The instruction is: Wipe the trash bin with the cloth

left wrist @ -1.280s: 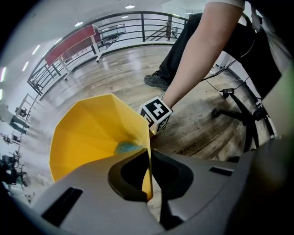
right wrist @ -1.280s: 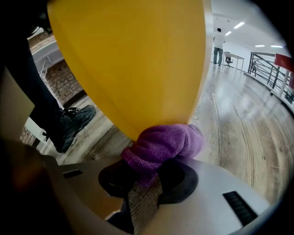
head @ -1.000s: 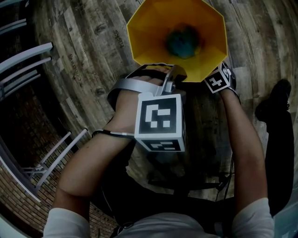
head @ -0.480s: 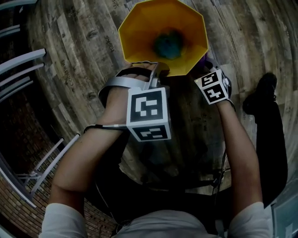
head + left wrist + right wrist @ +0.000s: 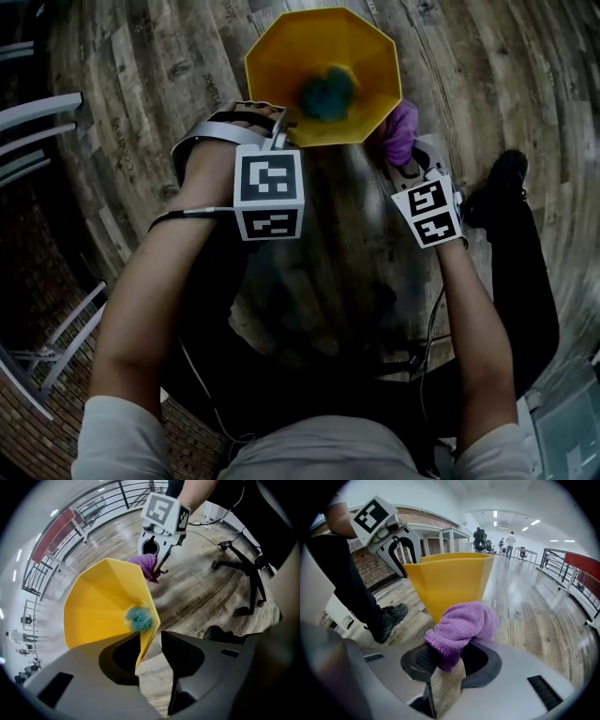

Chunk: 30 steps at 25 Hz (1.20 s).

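We've got bare floor (image 5: pixel 141 94) on the far and left sides of the bin (image 5: pixel 281 66), and its mouth gapes wide, with only a teal clump (image 5: pixel 326 94) at the bottom. Our left gripper (image 5: pixel 150 651) straddles the near rim, jaws just opened around it. Our right gripper (image 5: pixel 445 663) and cloth (image 5: pixel 461 625) crowd the right side, with a shoe (image 5: pixel 497 183) just past them. The railing (image 5: pixel 42 105) is well off to the left.

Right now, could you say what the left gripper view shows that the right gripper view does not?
Left only: inside the trash bin, a teal wad; the bin's rim between the jaws of the left gripper, which have just been opening. Right only: a brick wall, distant people. Both: the bin, the cloth clamped in the right gripper, floor.
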Available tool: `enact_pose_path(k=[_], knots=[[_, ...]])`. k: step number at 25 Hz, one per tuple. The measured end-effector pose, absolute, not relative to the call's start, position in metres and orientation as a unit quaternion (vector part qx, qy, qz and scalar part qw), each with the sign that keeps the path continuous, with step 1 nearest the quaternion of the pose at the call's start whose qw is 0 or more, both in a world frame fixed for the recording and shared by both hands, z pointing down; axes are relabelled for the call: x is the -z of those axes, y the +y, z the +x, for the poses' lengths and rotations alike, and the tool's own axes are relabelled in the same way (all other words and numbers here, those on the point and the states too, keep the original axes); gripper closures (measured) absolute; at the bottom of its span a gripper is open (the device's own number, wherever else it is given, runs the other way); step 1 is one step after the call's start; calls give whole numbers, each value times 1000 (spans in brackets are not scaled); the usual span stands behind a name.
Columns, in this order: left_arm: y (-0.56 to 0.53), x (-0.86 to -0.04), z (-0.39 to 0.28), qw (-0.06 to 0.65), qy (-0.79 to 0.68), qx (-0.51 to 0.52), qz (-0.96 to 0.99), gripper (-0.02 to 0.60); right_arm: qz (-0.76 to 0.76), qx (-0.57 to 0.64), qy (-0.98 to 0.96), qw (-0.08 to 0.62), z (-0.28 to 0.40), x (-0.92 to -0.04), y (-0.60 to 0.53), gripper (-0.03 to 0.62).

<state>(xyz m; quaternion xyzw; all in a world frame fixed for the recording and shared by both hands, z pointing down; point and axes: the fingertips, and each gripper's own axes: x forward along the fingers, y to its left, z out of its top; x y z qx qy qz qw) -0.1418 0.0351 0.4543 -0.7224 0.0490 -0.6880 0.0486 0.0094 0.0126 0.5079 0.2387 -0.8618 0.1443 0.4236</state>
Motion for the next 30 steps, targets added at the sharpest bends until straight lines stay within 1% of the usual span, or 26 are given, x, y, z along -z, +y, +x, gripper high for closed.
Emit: enact_pose_path(k=[2,3,4,10,16,21,30], knots=[[32,-459,-144,51,56,689,-721,441,239,-141,-865,419,8,-494,16,487],[30,-461,-144,53,61,688,-721,454,239,-138,-867,416,8,-487,18,487],[29,-461,-143,53,66,687,-722,492,238,-135,-869,413,7,-480,20,487],[39,-459,-121,26,62,665,-744,534,239,-118,-880,393,4,-449,18,487],[49,-459,-97,0,53,639,-767,570,247,-115,-887,373,0,-441,5,487],[50,-458,-91,-28,55,624,-779,571,224,-114,-898,360,-13,-447,0,487],[48,-456,-90,-33,52,612,-789,571,185,-96,-909,360,-37,-463,-8,486]])
